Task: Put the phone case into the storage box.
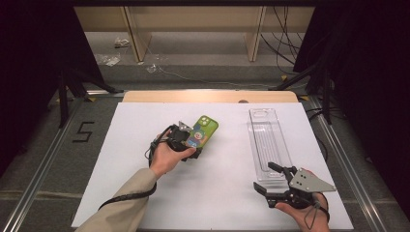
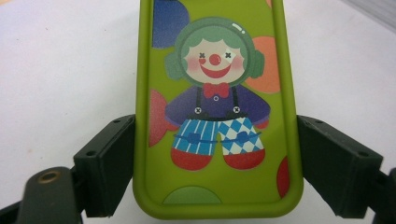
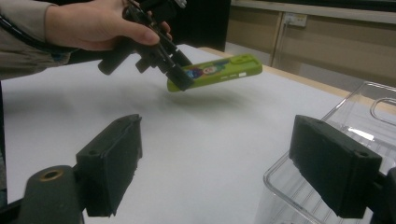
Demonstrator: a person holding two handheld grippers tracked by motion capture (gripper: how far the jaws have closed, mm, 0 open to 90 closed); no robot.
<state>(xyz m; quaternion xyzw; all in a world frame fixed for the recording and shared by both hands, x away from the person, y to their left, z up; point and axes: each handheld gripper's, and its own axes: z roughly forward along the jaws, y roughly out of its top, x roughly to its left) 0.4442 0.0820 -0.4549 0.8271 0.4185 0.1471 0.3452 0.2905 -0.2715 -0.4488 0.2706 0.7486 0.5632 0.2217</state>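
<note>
i have the green phone case (image 1: 205,130) clamped across its width in my left gripper (image 2: 205,172), one black pad against each long edge near the case's bottom end; the clown print faces up. seen from the right gripper view, the case (image 3: 219,70) hangs clear of the white table sheet (image 1: 212,193), tilted with its free end a little higher, so i judge the pick-up done. what is left, as i read it, is the carry to the clear plastic tray (image 1: 267,140) on the right side of the table and the setting down there; the tray looks empty as far as i can tell. my left hand (image 1: 167,157) sits left of centre, forearm coming in from the near edge, gripper pointing far and to the right. my right gripper (image 1: 270,181) waits low at the near right, jaws apart with nothing between them, just at the tray's near end; it touches the tray or not, i cannot tell.
</note>
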